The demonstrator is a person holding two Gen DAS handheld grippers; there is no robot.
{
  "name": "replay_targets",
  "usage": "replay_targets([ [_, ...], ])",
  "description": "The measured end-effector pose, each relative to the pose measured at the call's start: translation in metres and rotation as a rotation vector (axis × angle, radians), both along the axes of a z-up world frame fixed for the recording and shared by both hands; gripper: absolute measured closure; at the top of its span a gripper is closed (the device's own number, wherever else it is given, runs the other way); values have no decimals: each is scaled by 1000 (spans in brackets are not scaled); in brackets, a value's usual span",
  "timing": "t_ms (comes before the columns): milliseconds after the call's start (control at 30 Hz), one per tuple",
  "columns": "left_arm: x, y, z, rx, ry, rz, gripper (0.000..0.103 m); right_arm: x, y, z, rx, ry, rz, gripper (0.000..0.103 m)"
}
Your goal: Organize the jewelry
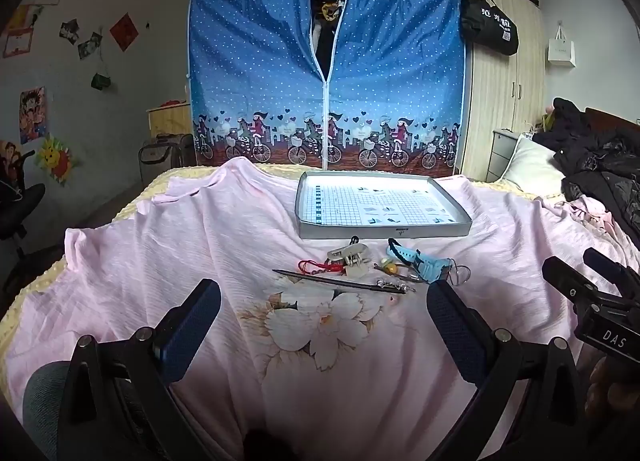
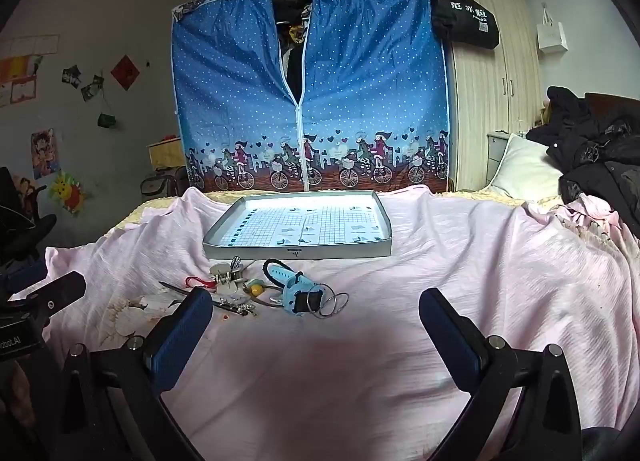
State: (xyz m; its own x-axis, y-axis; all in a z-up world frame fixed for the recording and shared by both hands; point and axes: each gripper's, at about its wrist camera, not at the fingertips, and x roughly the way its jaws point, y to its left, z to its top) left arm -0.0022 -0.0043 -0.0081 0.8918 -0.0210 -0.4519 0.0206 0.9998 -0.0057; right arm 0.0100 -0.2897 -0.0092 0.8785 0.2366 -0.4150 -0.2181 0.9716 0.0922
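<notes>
Both claws hung released and empty above the pink floral sheet [image 1: 192, 245]. Just ahead of the left gripper [image 1: 324, 301] lay the jewelry heap: a dark hair stick [image 1: 328, 281], a red cord [image 1: 316, 265], a pale claw clip [image 1: 349, 253] and a blue watch [image 1: 424, 261]; the smaller pieces were too tangled to name. Beyond them sat the grey tray [image 1: 384, 232]. From the right gripper [image 2: 316, 309] the heap lay ahead-left, its left finger [image 2: 180, 337] covering part of the stick.
</notes>
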Motion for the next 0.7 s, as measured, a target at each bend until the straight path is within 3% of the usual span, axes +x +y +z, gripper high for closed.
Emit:
replay_targets([
  [700, 2, 3, 1, -12, 23, 10, 2, -1, -2, -2, 2, 2, -3, 0],
])
